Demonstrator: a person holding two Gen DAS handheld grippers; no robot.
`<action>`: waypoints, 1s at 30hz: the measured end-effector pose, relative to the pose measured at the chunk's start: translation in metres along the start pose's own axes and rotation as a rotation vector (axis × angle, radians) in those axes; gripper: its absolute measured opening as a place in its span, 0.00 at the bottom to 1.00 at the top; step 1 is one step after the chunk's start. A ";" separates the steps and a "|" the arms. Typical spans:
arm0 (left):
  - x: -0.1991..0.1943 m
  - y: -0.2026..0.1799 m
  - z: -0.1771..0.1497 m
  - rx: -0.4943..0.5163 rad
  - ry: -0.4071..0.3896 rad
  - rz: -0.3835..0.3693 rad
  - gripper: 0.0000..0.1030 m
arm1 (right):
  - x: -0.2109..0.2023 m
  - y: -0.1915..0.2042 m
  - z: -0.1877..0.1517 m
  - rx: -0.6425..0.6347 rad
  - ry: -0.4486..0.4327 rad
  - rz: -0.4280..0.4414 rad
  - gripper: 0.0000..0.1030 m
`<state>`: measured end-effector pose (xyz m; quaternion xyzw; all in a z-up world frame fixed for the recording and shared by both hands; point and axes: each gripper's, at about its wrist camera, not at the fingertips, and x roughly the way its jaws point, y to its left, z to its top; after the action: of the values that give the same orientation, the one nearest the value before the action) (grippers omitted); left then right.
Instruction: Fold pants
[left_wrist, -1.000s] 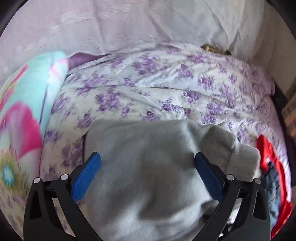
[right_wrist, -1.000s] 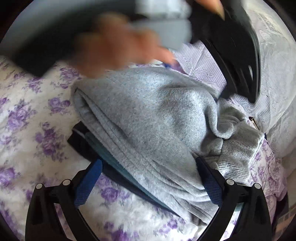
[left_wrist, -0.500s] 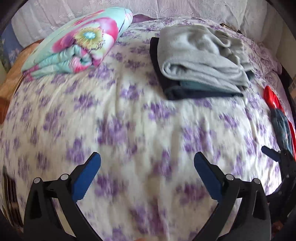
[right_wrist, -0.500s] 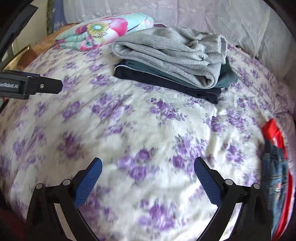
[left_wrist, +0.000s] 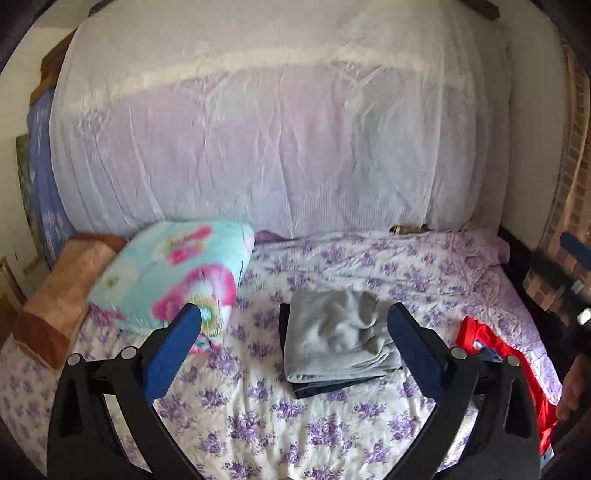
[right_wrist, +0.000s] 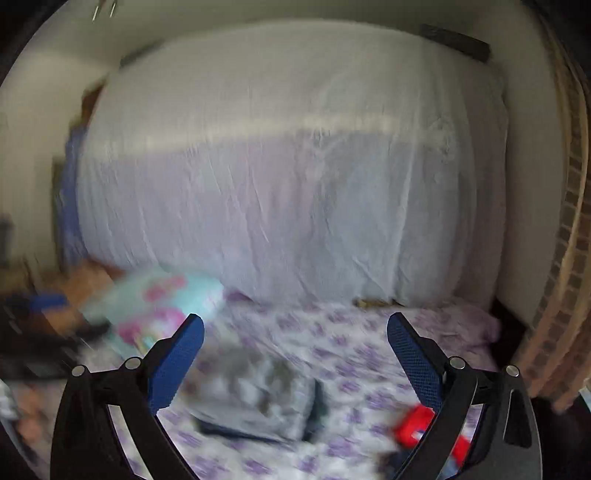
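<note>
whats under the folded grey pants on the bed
The folded grey pants top a small stack: dark folded clothing shows along the front and left edges, on the floral bedsheet. How many dark pieces, and what they are, is covered.

No readable text, label, brand, number or sign anywhere in either view — nothing legible on the bed sheet, only its purple flower print. Nothing printed on the folded grey pants, the flowered pillow or the white cover behind. A small pale patch on the red garment — too small to read. Right wrist view too blurred for any lettering.
</note>
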<state>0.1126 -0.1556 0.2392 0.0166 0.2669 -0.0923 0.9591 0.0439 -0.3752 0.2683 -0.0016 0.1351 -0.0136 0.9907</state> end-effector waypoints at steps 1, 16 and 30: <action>-0.003 -0.004 0.006 -0.001 0.013 -0.011 0.95 | -0.005 -0.002 0.006 0.040 0.010 0.014 0.97; -0.003 -0.003 -0.050 -0.031 0.163 0.101 0.95 | 0.012 0.011 -0.067 0.043 0.169 -0.228 0.97; 0.001 0.002 -0.058 -0.068 0.214 0.075 0.95 | 0.029 0.040 -0.101 -0.018 0.336 -0.168 0.97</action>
<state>0.0841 -0.1487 0.1891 0.0041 0.3701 -0.0449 0.9279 0.0460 -0.3357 0.1626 -0.0193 0.2981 -0.0949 0.9496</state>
